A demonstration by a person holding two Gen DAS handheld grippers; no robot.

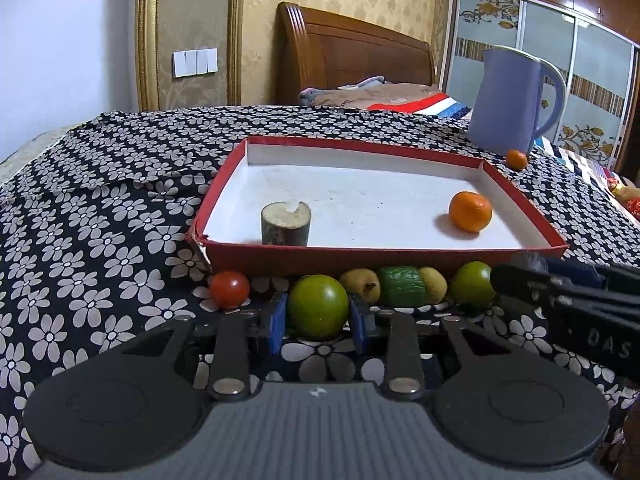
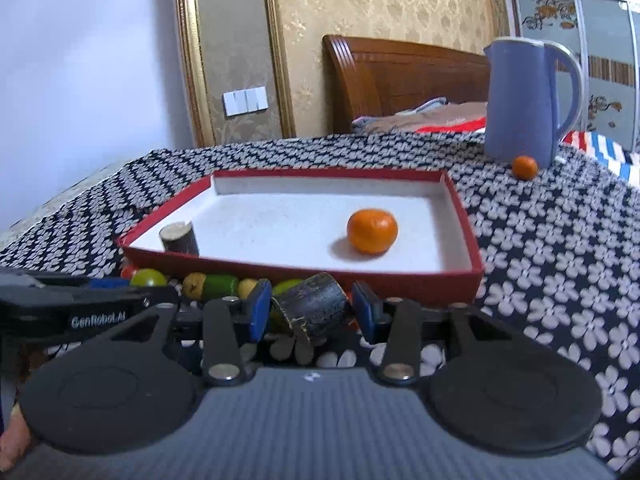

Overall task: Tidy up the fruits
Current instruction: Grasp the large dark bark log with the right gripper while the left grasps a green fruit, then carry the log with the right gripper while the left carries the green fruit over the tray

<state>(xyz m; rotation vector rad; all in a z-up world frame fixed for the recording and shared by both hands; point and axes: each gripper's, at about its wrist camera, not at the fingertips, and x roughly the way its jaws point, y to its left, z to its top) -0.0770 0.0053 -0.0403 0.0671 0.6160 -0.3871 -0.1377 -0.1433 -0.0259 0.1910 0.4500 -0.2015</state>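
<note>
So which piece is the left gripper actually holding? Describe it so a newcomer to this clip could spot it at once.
Find the red-rimmed tray on the flowered cloth; a row of small fruits lies along its near wall. The one between the left gripper pads is the round green fruit, just right of the red tomato. It sits nearer the camera than the other green round fruit.

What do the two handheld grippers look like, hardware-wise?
Both match: left gripper and right gripper have a ribbed grey body, two round black discs, black linkage arms with silver pivot pins, and blue finger pads. White "GenRobot.AI" lettering marks the left one's side.
</note>
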